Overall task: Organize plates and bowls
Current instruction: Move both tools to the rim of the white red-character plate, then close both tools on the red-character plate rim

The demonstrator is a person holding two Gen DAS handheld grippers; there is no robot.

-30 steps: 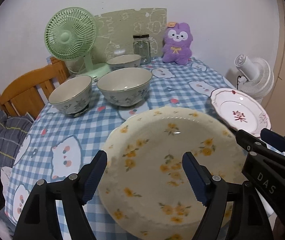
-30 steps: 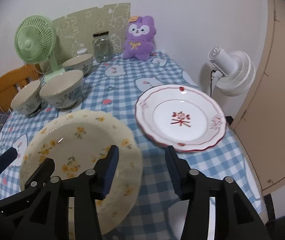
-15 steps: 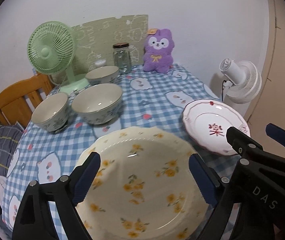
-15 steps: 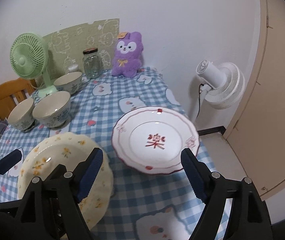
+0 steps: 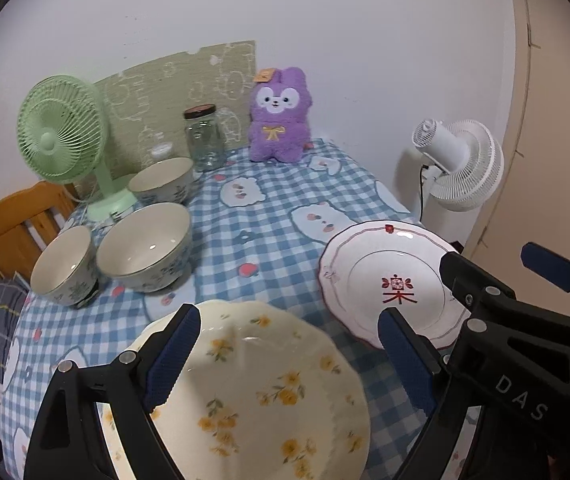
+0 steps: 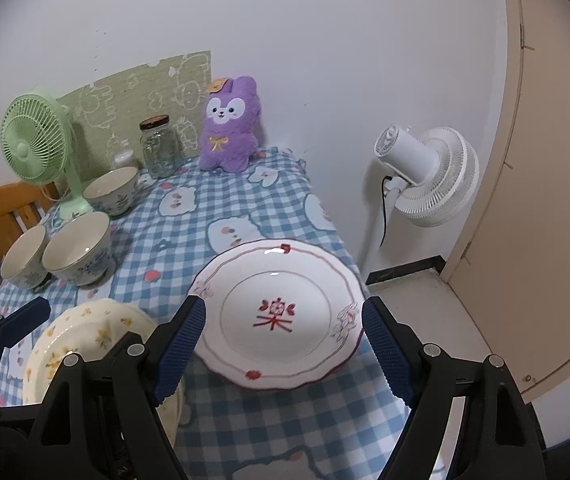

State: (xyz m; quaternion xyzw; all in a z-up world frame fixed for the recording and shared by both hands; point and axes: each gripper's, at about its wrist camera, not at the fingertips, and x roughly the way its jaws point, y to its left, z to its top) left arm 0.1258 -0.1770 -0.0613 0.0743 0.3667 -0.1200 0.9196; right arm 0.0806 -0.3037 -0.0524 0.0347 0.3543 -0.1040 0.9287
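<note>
A cream plate with yellow flowers (image 5: pixel 261 392) lies on the checked tablecloth (image 5: pixel 269 216) near the front edge. My left gripper (image 5: pixel 287 316) hangs above it, open, its pads (image 5: pixel 169 360) clear of the rim. To its right lies a white plate with a red pattern (image 6: pixel 277 276). My right gripper (image 6: pixel 283 306) is open above that plate's near side and touches nothing. Three floral bowls (image 5: pixel 63 266) (image 5: pixel 143 246) (image 5: pixel 161 180) stand at the left. The cream plate (image 6: pixel 85 332) also shows in the right wrist view.
At the back stand a green desk fan (image 5: pixel 61 132), a glass jar (image 5: pixel 203 140) and a purple plush toy (image 5: pixel 279 116). A white floor fan (image 6: pixel 425 176) stands off the table's right edge. A wooden chair (image 5: pixel 9 224) is at the left.
Both grippers have drawn back and risen away from the plates, so more of the table shows. Both sets of jaws have spread wider, the right one most. The plates and bowls have stayed put.
</note>
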